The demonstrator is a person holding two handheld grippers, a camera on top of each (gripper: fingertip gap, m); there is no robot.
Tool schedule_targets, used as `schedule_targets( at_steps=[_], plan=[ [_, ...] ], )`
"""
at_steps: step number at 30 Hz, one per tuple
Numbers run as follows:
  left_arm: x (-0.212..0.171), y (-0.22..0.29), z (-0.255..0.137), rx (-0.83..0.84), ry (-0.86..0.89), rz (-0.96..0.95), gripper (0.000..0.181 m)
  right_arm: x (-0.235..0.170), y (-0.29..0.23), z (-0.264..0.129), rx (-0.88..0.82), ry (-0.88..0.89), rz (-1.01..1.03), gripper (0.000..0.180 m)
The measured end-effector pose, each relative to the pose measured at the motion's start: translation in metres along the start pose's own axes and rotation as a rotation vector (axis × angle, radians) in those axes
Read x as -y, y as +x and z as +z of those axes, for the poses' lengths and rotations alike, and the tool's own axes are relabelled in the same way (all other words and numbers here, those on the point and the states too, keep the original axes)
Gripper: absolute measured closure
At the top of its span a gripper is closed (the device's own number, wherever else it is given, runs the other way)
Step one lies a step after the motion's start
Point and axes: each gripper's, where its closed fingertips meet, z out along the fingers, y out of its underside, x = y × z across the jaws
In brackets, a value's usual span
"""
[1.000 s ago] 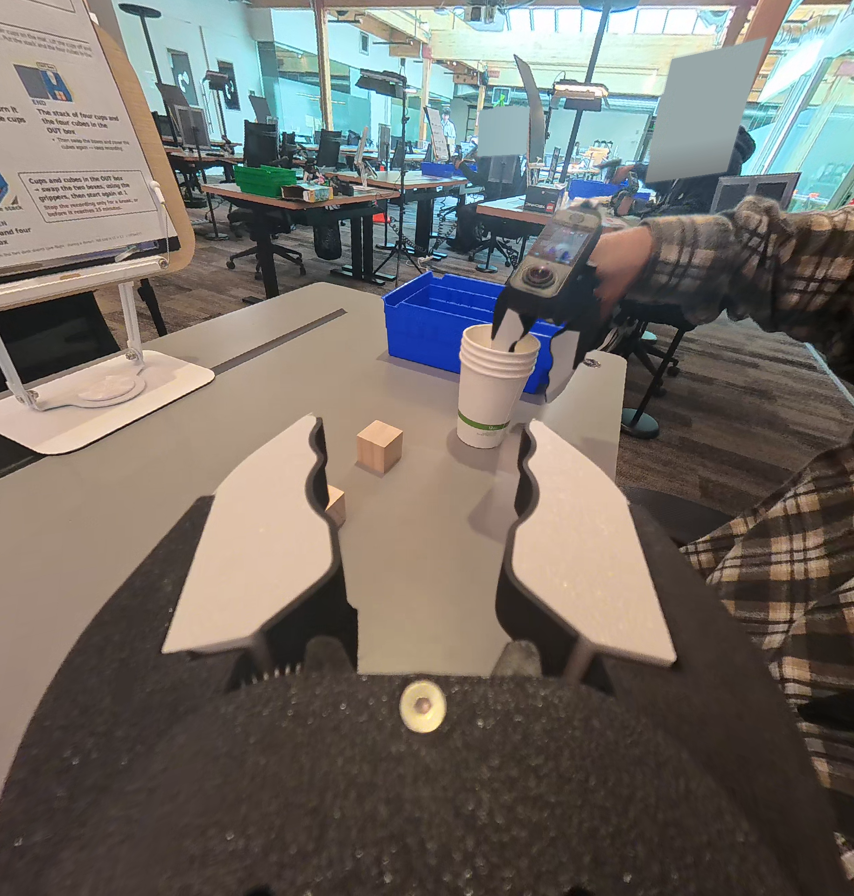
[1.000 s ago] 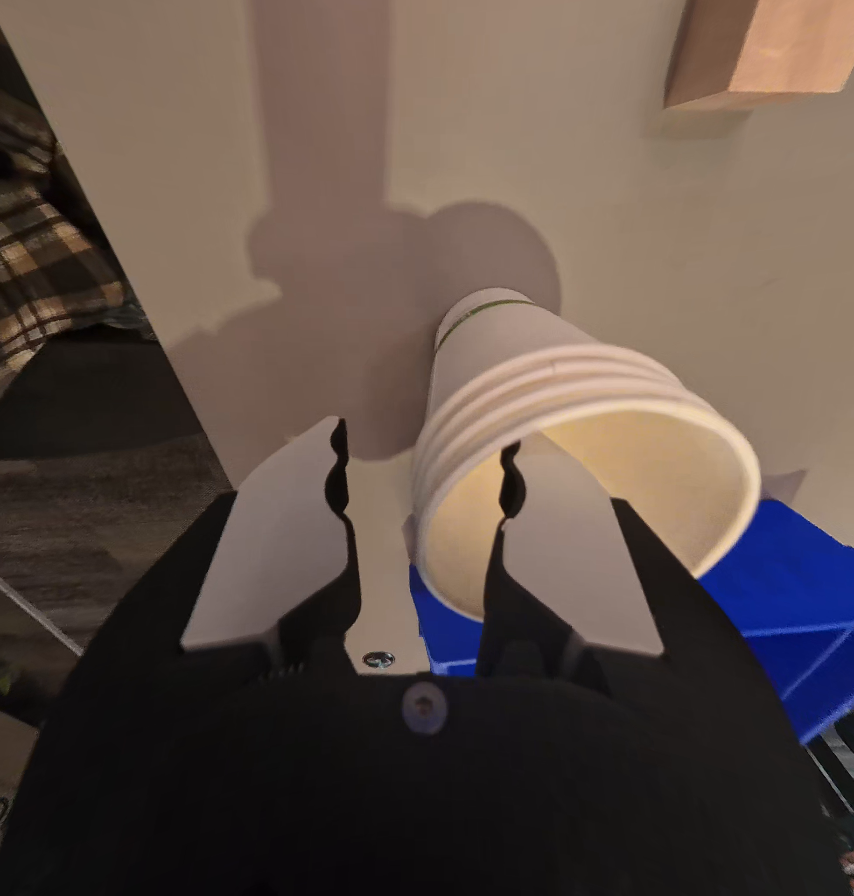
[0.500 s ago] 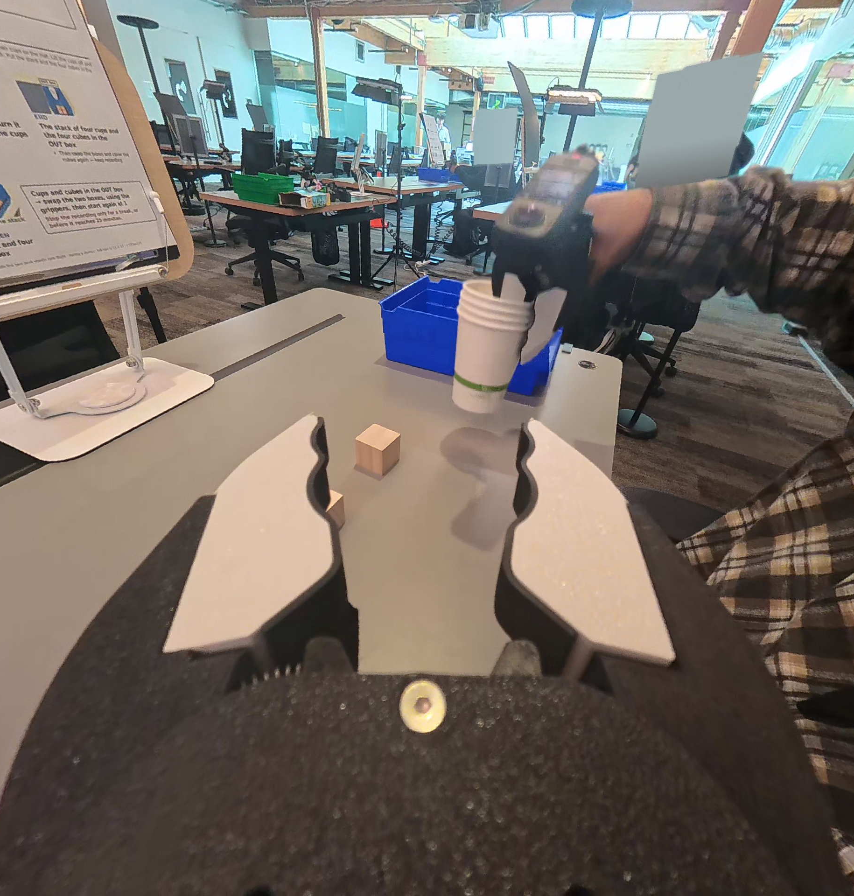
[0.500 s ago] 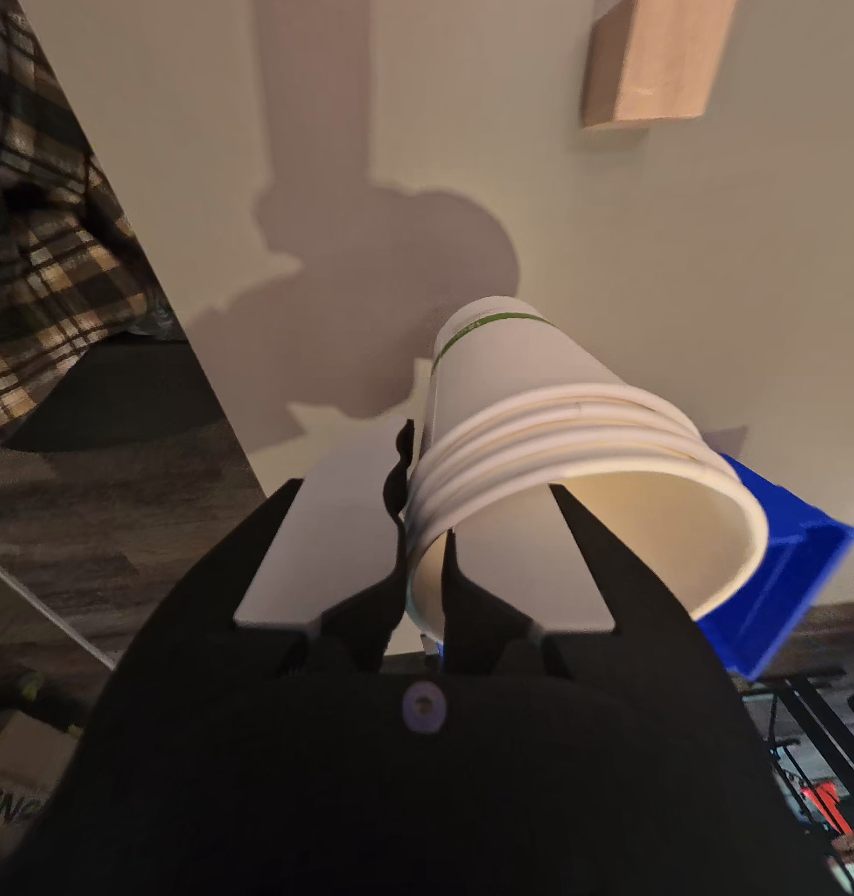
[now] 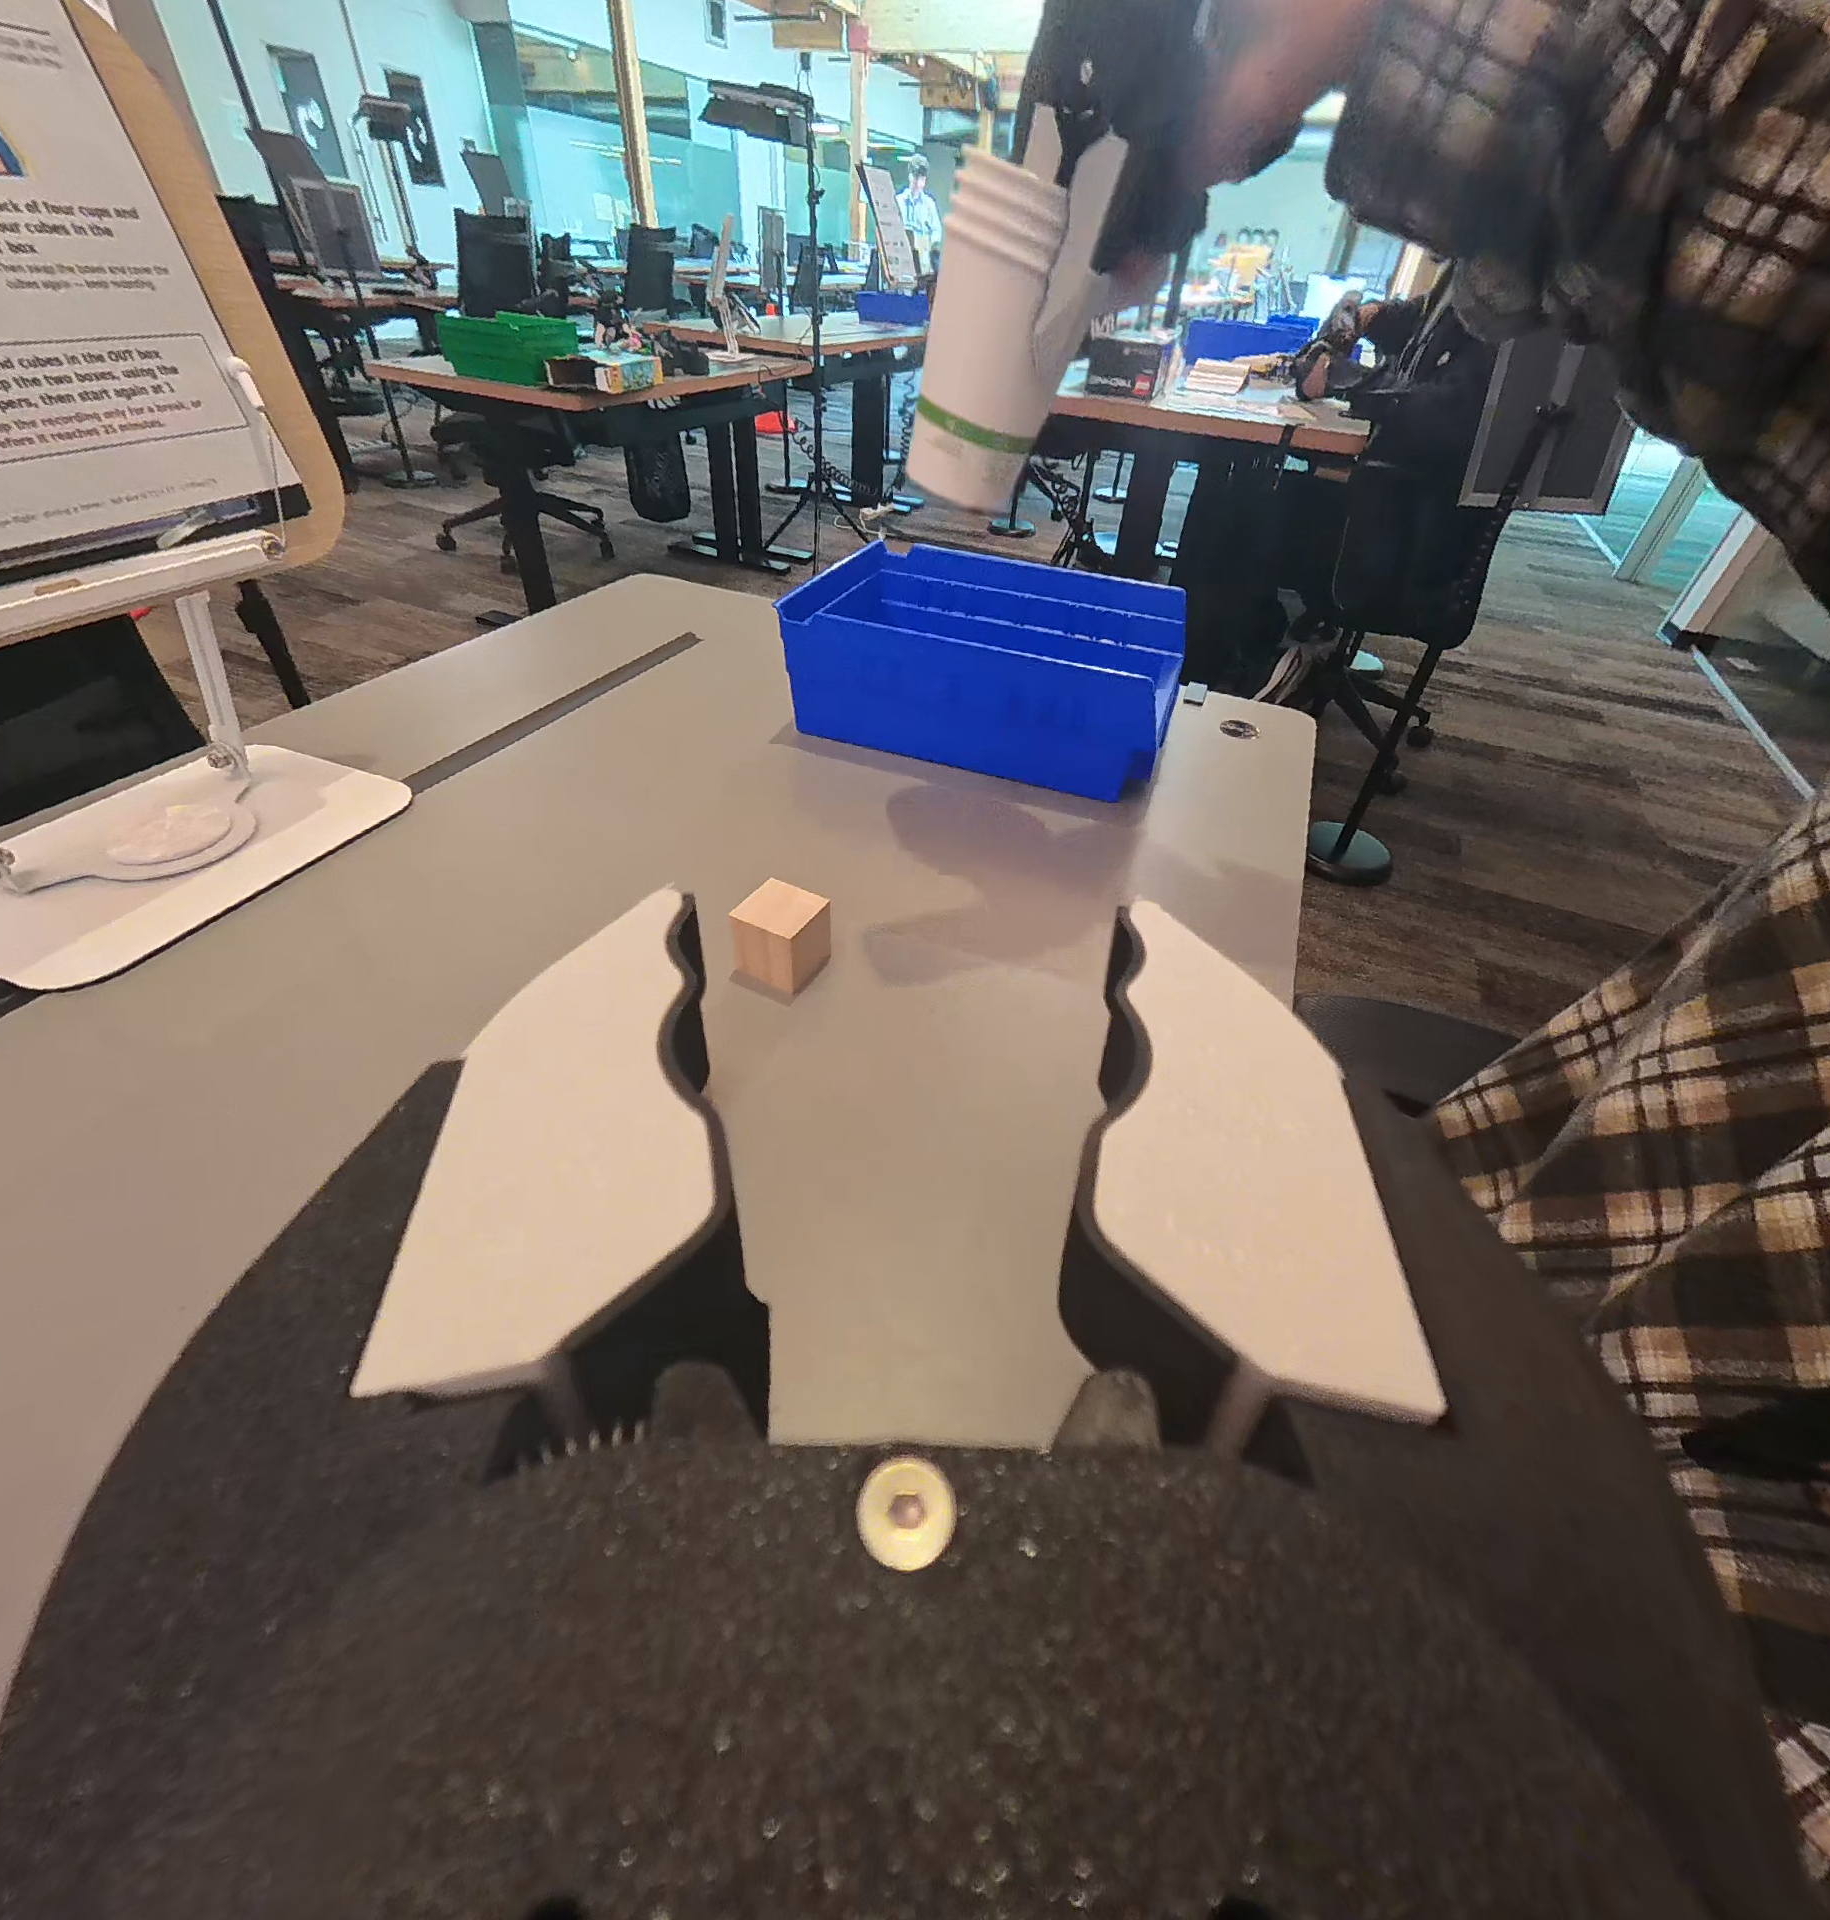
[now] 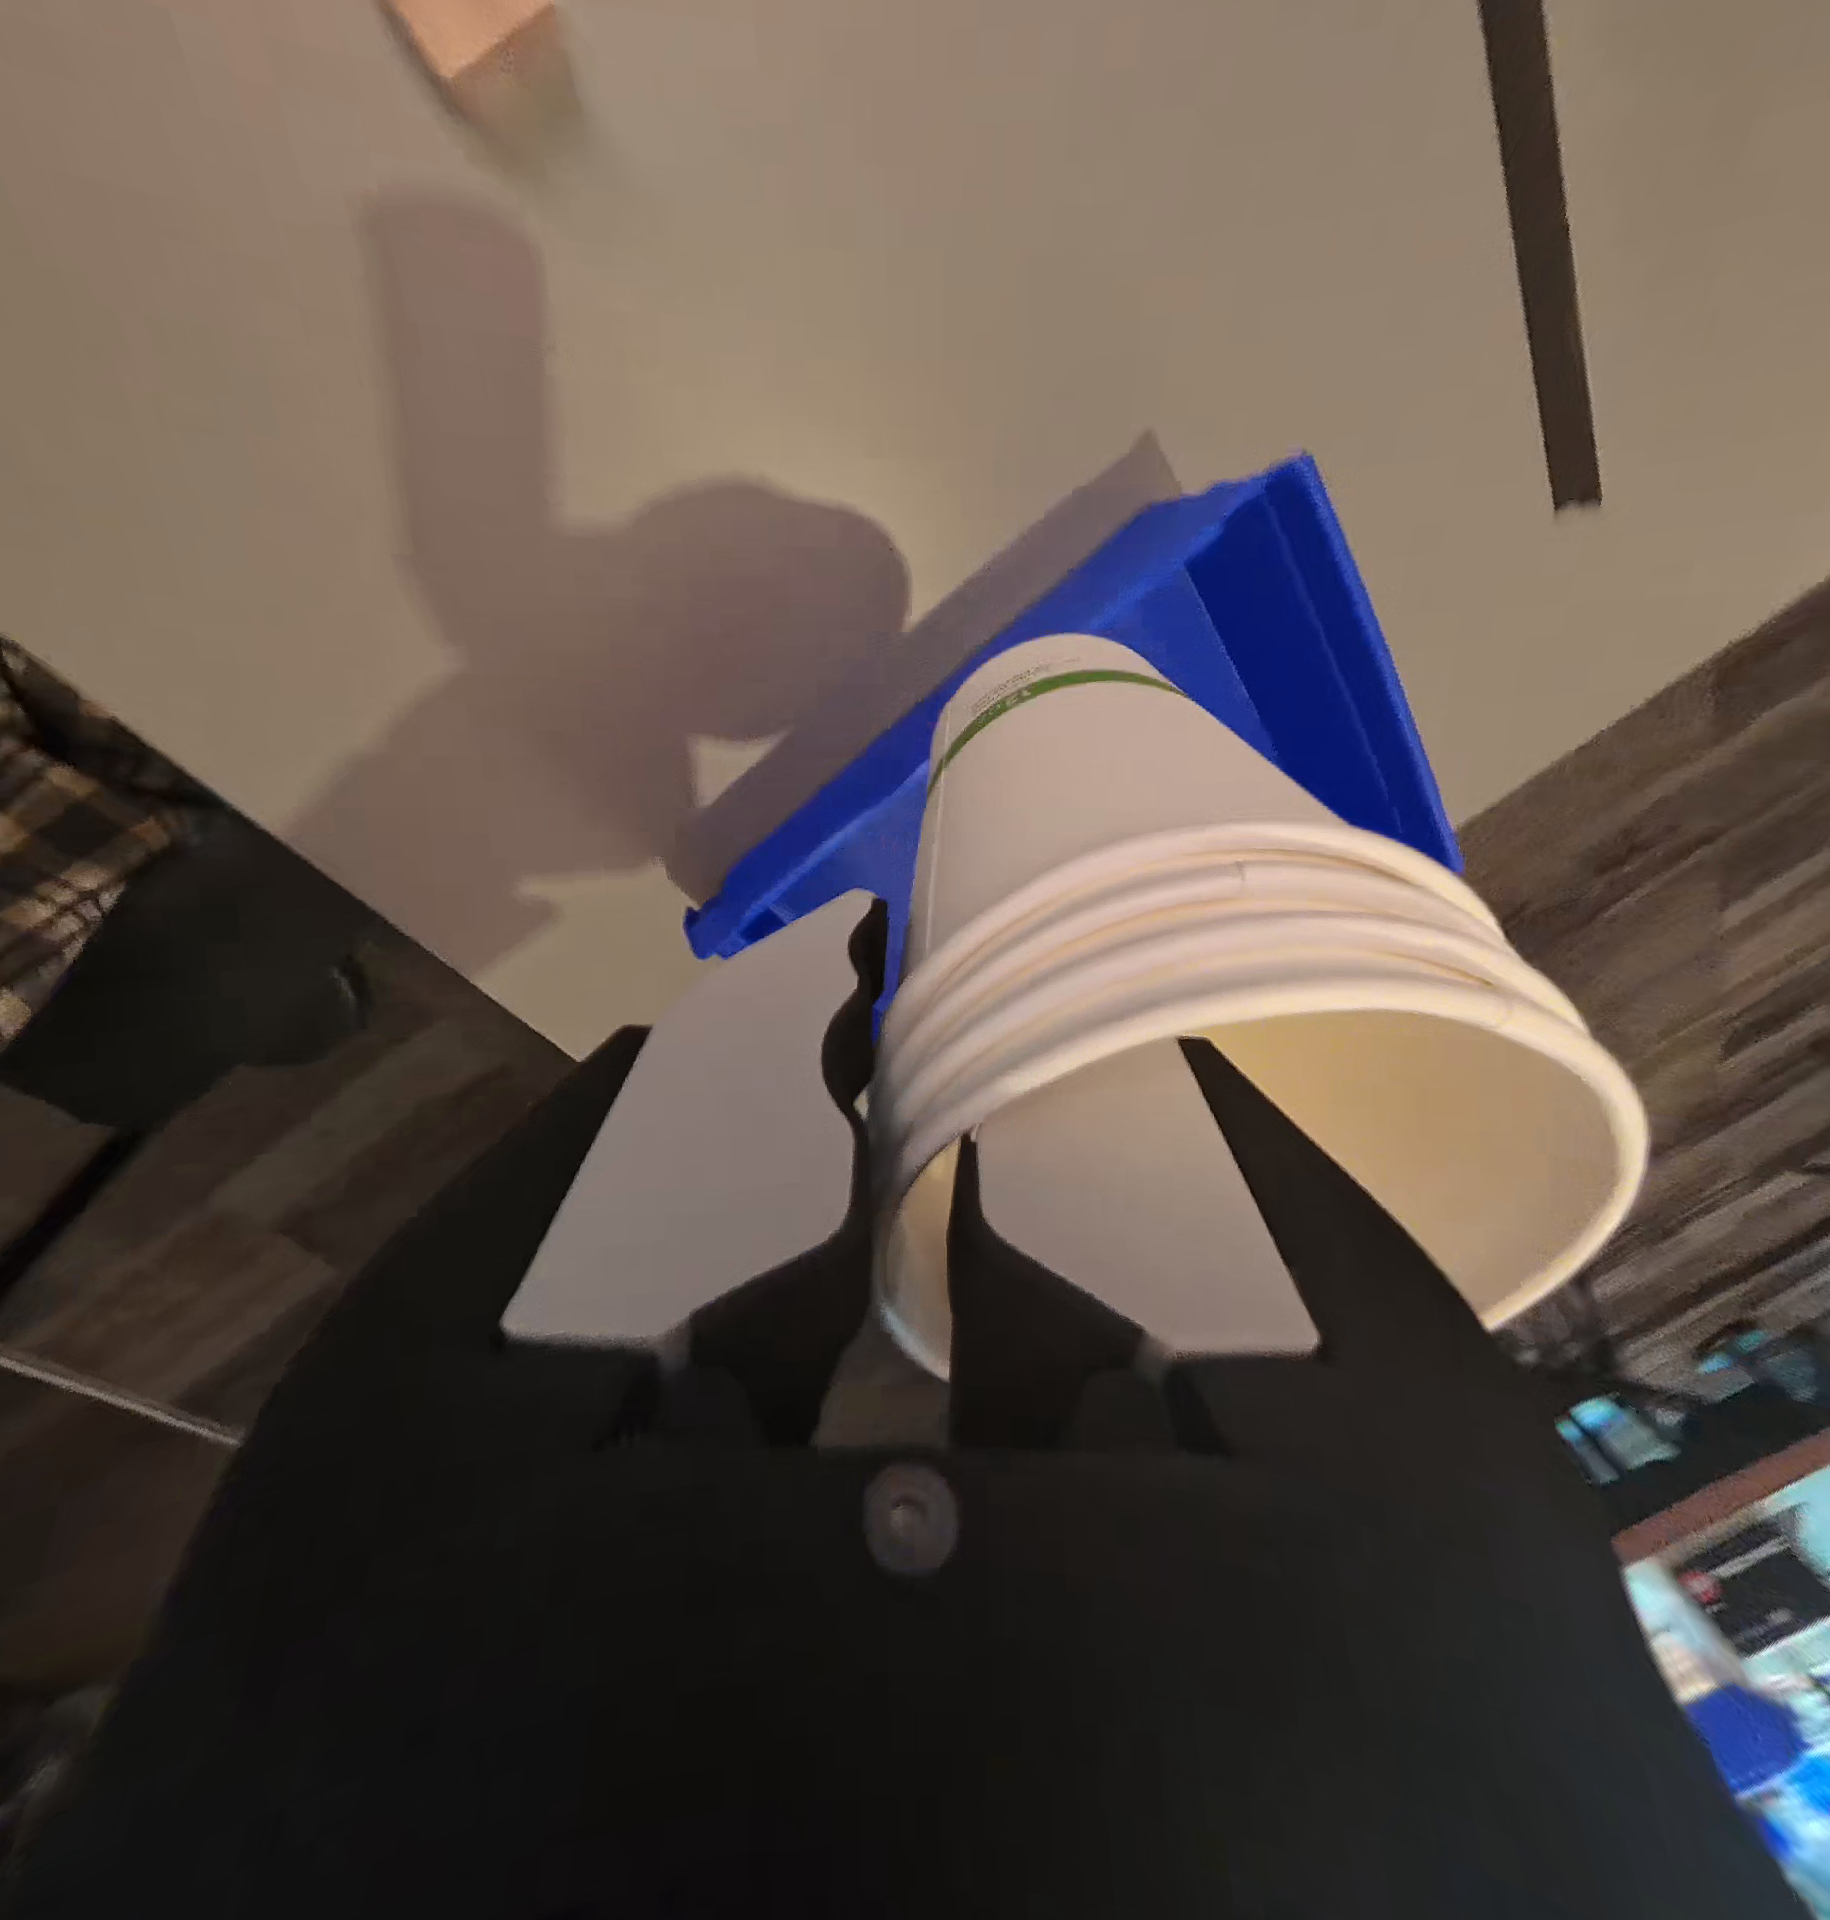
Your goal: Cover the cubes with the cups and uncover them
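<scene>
Right wrist view — cup stack (image 6: 1150,894) clamped in right tongs (image 6: 906,1049)

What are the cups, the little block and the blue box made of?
The stack of cups looks like matte white paper, with rolled rims. The block looks like pale, unpainted wood, though no grain shows. The blue box looks like smooth moulded plastic with a slight shine.

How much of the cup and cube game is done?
Hardly any. No cube is covered: the wooden cube sits bare on the grey table. In hand: the right tongs pinch the rim of the stacked cups, lifted high. The left tongs are open. Covering and uncovering are all left.
</scene>
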Motion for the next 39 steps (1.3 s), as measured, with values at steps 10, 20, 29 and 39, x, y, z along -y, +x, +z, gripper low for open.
schedule_targets(
  at_steps=[10, 20, 29, 39],
  plan=[
    [-0.015, 0.0, 0.014, -0.014, -0.067, 0.017, 0.109, -0.044, 0.073, 0.057, 0.1, -0.108, 0.476, 0.17],
    [-0.021, -0.005, 0.018, 0.0, -0.087, 0.025, 0.11, -0.06, 0.097, 0.137, 0.198, -0.184, 0.633, 0.17],
    [-0.03, -0.011, 0.026, 0.006, -0.121, 0.019, 0.11, -0.054, 0.107, 0.177, 0.213, -0.23, 0.638, 0.17],
    [-0.034, -0.016, 0.027, 0.014, -0.128, 0.012, 0.111, -0.043, 0.111, 0.198, 0.197, -0.247, 0.624, 0.169]
  ],
)
